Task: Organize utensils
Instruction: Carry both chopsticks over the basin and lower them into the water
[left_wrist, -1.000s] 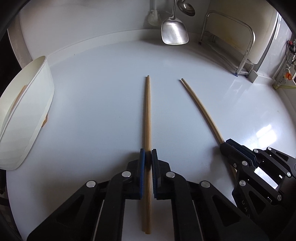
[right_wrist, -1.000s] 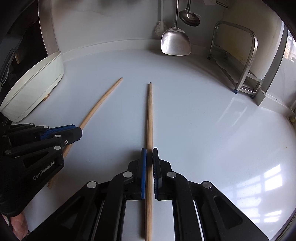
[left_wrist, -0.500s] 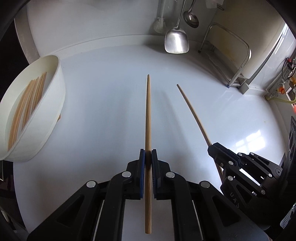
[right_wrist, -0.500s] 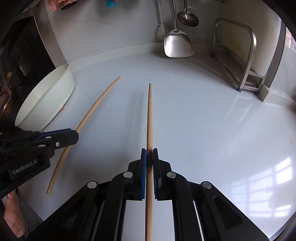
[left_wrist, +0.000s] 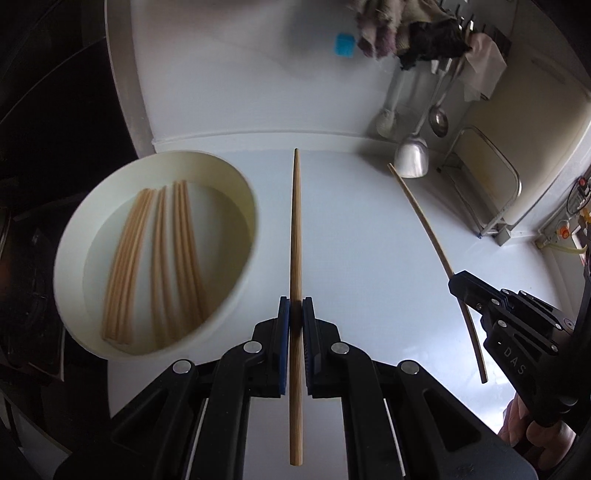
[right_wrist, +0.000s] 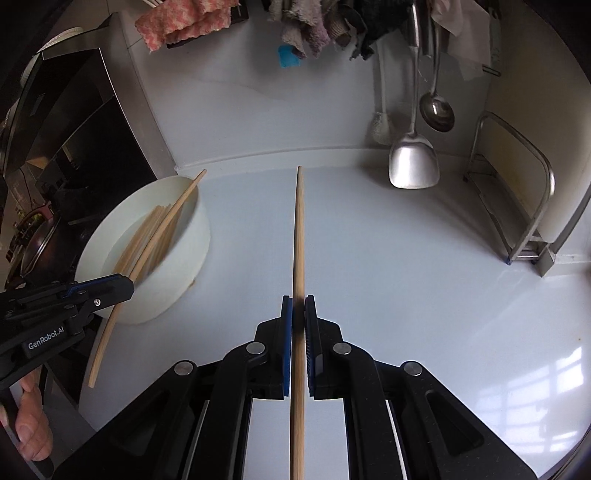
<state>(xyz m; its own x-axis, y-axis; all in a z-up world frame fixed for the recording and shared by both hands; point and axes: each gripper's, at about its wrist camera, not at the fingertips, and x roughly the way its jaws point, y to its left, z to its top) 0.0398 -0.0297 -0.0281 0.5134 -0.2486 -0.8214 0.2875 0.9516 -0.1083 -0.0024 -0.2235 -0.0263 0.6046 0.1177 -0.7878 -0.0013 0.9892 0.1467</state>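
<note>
My left gripper (left_wrist: 295, 308) is shut on a wooden chopstick (left_wrist: 295, 229), held in the air above the white counter, pointing away from me. To its left stands a white oval bowl (left_wrist: 243, 184) with several chopsticks (left_wrist: 162, 251) lying inside. My right gripper (right_wrist: 298, 306) is shut on a second chopstick (right_wrist: 299, 229), also lifted off the counter. In the left wrist view the right gripper (left_wrist: 458, 286) appears at the right with its chopstick (left_wrist: 424, 218). In the right wrist view the left gripper (right_wrist: 125, 290) hangs beside the bowl (right_wrist: 184, 258) with its chopstick (right_wrist: 166, 221) over it.
A steel spatula (right_wrist: 413, 166) and a ladle (right_wrist: 437, 110) hang at the back wall beside a brush. A metal rack (right_wrist: 524, 206) stands at the right. Cloths (right_wrist: 184, 26) hang above. A dark stove area (right_wrist: 55, 166) lies left of the counter.
Both grippers have risen from the counter with their chopsticks, which lay on it a second ago. The left one has moved toward the bowl, whose inside now shows.
</note>
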